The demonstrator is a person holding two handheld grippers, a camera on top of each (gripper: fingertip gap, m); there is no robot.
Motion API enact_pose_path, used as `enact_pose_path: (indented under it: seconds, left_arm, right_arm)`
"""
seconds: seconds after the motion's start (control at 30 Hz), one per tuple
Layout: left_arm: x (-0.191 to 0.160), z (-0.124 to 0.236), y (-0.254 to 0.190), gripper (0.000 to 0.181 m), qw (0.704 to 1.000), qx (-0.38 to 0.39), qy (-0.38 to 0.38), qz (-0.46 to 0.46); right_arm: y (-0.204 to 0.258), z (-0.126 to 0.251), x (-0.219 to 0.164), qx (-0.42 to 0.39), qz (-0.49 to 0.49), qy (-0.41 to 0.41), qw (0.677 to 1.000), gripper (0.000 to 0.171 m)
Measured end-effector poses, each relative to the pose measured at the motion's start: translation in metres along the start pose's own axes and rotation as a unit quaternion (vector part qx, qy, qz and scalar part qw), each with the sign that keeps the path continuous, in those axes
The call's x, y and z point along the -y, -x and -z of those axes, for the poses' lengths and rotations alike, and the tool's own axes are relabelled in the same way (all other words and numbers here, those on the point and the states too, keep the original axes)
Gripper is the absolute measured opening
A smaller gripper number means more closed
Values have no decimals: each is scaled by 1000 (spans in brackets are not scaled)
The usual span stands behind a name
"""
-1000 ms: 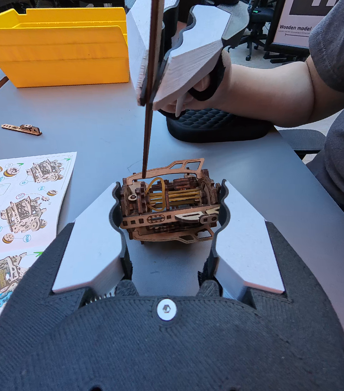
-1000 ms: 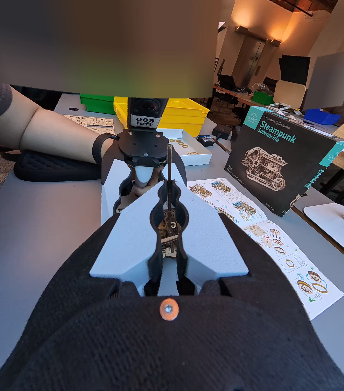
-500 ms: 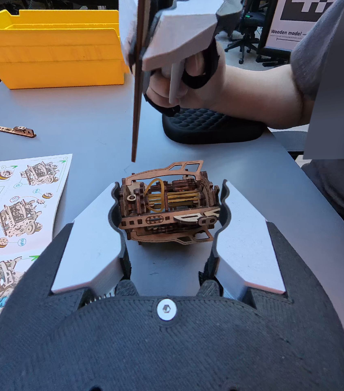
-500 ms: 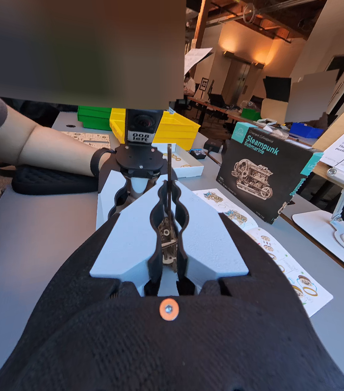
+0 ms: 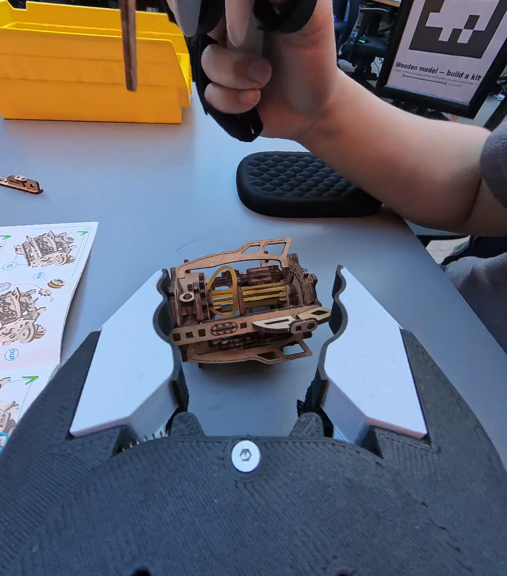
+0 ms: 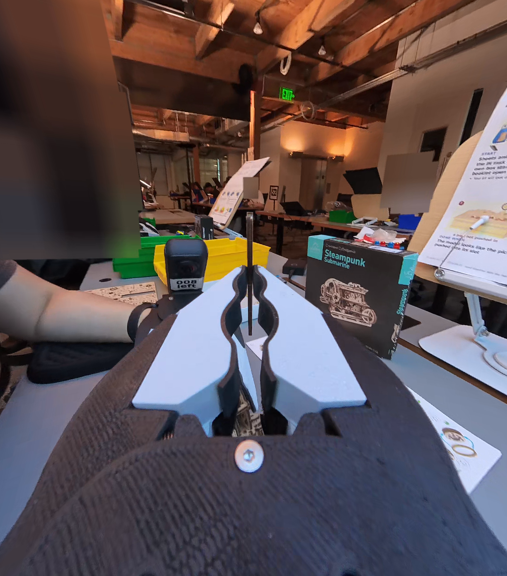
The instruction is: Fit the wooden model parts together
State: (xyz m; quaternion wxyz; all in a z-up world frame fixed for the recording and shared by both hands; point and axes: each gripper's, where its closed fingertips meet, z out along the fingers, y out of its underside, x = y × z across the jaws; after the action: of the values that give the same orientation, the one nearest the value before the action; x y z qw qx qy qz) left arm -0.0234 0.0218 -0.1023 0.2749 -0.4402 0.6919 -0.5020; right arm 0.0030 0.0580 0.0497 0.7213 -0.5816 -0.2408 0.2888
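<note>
The part-built wooden model [image 5: 242, 308], with yellow rubber bands inside, stands on the grey table [image 5: 152, 174]. My left gripper [image 5: 250, 293] is open around it. Its left finger [image 5: 130, 358] touches the model's side, and the right finger [image 5: 367, 358] stands a hair off it. My right gripper [image 6: 249, 271] is shut on a thin dark wooden strip [image 6: 249, 280], seen edge-on and upright. In the left wrist view the strip [image 5: 129, 46] hangs high above the table, behind and left of the model. The hand [image 5: 277, 78] holding the right gripper is at the top.
A yellow bin [image 5: 84, 71] stands at the back left, with a small wooden piece [image 5: 9, 182] lying in front of it. The instruction sheet [image 5: 21, 296] lies left of the model. A black wrist pad [image 5: 302, 184] lies behind. The kit box [image 6: 358, 296] and a document stand [image 6: 495, 218] are to the right. My right tips are about 35 centimeters from the small wooden piece [image 5: 9, 182], my left tips only 25 centimeters.
My right gripper has lifted the strip from the model's back left corner, up and away to the left. My left gripper's fingers have spread slightly around the model.
</note>
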Motion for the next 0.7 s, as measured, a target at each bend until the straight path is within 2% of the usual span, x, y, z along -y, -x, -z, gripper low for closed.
enact_pose_path:
  seconds: [0.17,0.43,0.7]
  left_arm:
    - [-1,-3,1,104,1000,5,9,-24]
    - [-3,-2,2,101,1000,0,12,-20]
    - [-3,-2,3,99,1000,1,12,-19]
  right_arm:
    - [0,-2,5,23,18,-18,999,1]
    - [-5,21,15,46,9,-65,997,1]
    - [-6,25,10,41,8,-58,997,1]
